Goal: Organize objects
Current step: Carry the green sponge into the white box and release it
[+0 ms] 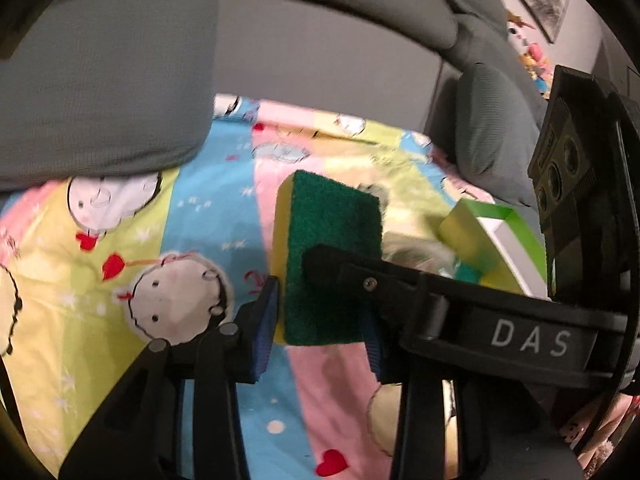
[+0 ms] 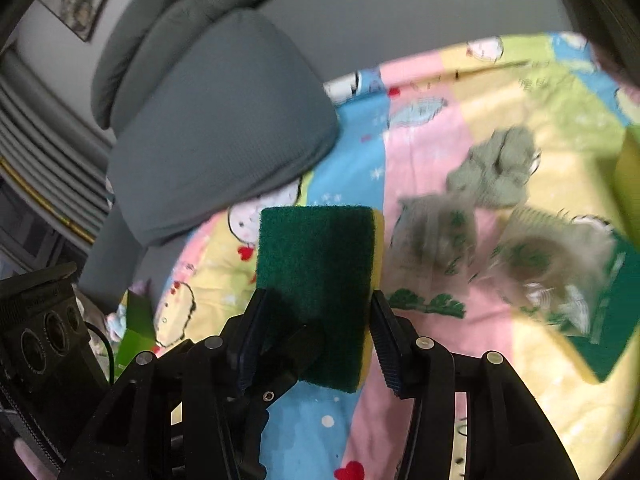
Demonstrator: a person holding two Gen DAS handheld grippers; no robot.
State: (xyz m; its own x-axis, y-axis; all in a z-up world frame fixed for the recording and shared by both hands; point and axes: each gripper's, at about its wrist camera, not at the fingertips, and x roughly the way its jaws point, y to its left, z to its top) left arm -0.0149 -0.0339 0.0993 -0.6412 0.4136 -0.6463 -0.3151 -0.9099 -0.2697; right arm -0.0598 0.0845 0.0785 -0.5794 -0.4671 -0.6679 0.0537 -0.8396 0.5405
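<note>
A sponge [image 1: 332,248], yellow with a dark green scrub face, is held upright above the cartoon bedsheet [image 1: 192,216]. Both grippers meet on it. In the left wrist view my left gripper [image 1: 320,320] has its blue pads against the sponge's lower sides, and the right gripper's black finger [image 1: 360,276] lies across the green face. In the right wrist view the same sponge [image 2: 316,268] stands between my right gripper's [image 2: 316,336] pads, with the left gripper's fingertip [image 2: 296,344] on its lower left part. More sponges [image 1: 472,248] lie at the right.
A grey pillow [image 1: 104,88] lies on the sheet's far left, another cushion [image 1: 492,136] at the right. A green and white box [image 1: 516,236] sits beside the sponges. A grey-green cloth [image 2: 496,168] and blurred packets [image 2: 436,240] lie on the sheet at the right.
</note>
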